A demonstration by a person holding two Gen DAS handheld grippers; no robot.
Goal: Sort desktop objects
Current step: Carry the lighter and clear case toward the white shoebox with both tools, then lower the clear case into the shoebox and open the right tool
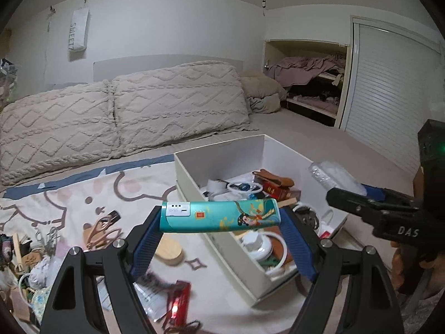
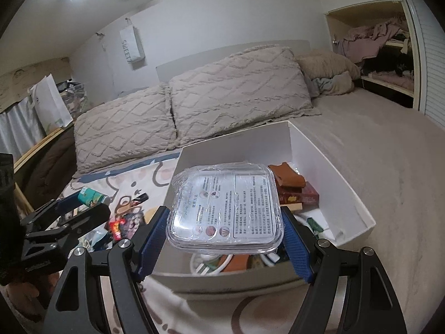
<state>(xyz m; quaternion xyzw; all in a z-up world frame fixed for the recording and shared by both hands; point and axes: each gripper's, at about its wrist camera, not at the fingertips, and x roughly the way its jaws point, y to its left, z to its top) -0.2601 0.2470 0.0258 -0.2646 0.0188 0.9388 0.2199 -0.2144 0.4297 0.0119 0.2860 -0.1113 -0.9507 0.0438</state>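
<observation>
Left wrist view: the left gripper [image 1: 219, 222] is clamped on a teal case [image 1: 219, 216], gripped end to end by its blue pads [image 1: 146, 239], so the case lies crosswise between them. It hangs above the near left wall of the white box [image 1: 222, 150], which sits on the patterned blanket [image 1: 83, 189] on the bed. The case is held only at its two short ends; if the pads loosen or the wrist tips, it could swing out and land on the blanket among the loose items by the blanket's near left edge rather than in the box. The box already holds a jumble of rings, a red pack and a brown pouch, so a drop from height could bounce the case back over the low wall. The right gripper [image 1: 347, 197] enters from the right edge, close above the box; the two tools could knock together over that one opening.

Right wrist view: the right gripper [image 2: 225, 231] is clamped on a clear plastic container [image 2: 225, 208], held flat above the near wall of the box. Its glossy, film-wrapped sides look slippery, so it could slide forward out of the pads. It is wide, and in my judgement might catch on the heaped contents and sit tilted against the wall.
</observation>
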